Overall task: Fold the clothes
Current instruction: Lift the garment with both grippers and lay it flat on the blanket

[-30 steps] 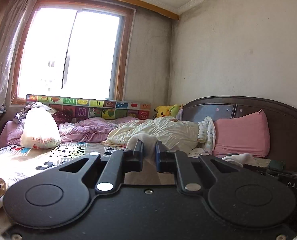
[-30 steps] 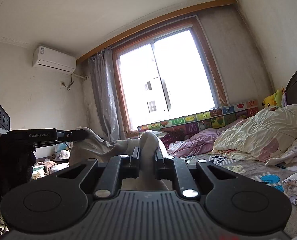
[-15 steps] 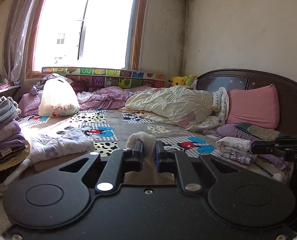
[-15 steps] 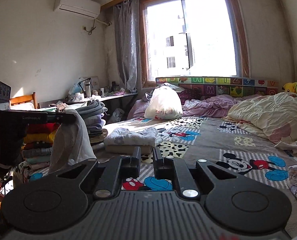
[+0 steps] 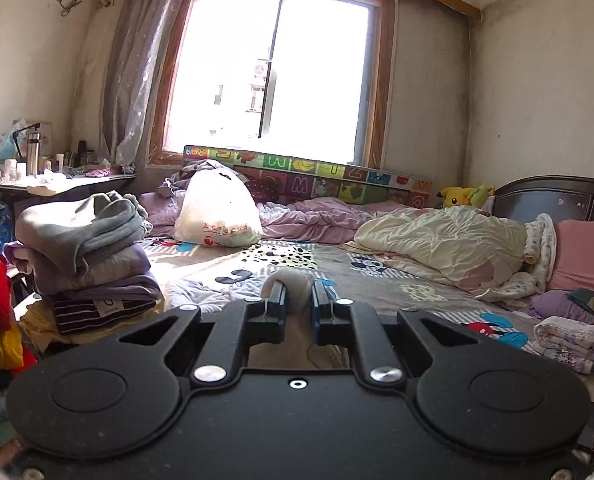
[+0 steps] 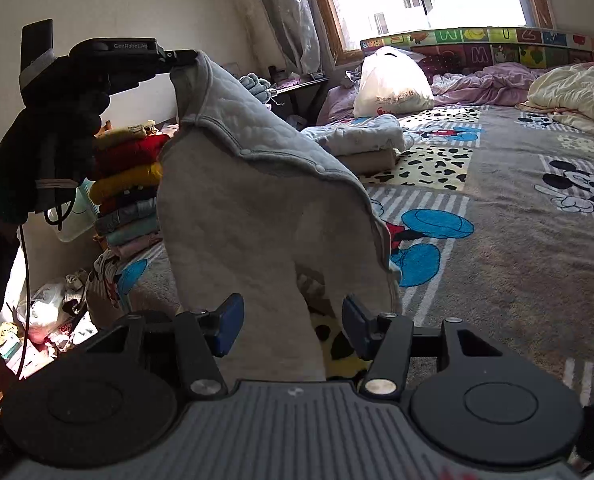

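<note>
A pale grey quilted garment (image 6: 265, 184) hangs over the Mickey Mouse bedspread (image 6: 537, 240). Its top corner is pinched in my left gripper (image 6: 177, 58), which a black-gloved hand (image 6: 57, 120) holds high at the left of the right wrist view. In the left wrist view my left gripper (image 5: 297, 300) is shut on a fold of that garment (image 5: 293, 284). The cloth's lower part drops between the spread fingers (image 6: 229, 326) of my right gripper (image 6: 293, 328), which is open and grips nothing.
Folded clothes stand in a stack (image 5: 89, 264) at the bed's left edge, and a colourful stack (image 6: 129, 176) rises behind the garment. A folded pale blue piece (image 6: 361, 136), a white bag (image 5: 217, 212) and a cream duvet (image 5: 449, 240) lie on the bed.
My right gripper has opened and let go of the garment, and its view has tipped down to the bed. The left gripper still holds the cloth and has swung left.
</note>
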Available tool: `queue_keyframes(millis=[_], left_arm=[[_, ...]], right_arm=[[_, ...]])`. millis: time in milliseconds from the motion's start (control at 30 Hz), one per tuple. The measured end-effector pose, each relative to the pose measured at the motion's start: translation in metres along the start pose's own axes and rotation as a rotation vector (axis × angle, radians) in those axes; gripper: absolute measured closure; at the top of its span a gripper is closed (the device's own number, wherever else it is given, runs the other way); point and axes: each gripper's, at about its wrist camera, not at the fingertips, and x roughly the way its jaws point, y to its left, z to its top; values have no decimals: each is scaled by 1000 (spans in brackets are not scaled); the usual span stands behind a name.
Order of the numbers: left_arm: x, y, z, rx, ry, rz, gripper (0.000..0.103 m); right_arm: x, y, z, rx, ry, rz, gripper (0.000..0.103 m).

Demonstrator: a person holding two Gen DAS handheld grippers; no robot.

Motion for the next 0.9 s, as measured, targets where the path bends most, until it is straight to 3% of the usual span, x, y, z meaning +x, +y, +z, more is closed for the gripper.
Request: queue_keyframes(millis=[133, 367, 467, 500, 533, 600, 767, 900], left_arm=[[2, 11, 13, 127, -62, 62, 93], [34, -78, -33, 301, 7, -303, 92], [48, -117, -53, 374, 37, -460, 69], [53, -129, -59, 398, 47, -513, 50], [57, -142, -66, 423, 57, -565, 45], [66, -165, -78, 456, 79, -661, 45], [58, -101, -93, 52, 166, -510, 45], [51, -62, -109, -134, 241, -380, 46]], right_arm=[[11, -20, -12, 84, 21, -8, 47], [-8, -62, -29, 264, -41, -90, 46], [-26, -88, -43, 395, -89, -149, 46], [-33, -97, -48, 441, -104, -169, 46], [-40, -105, -53, 477, -117, -190, 46], [-52, -115, -59, 510, -135, -223, 45], [-57, -124, -58, 470, -132, -253, 44], [-36, -126, -41, 441, -133, -227, 44]])
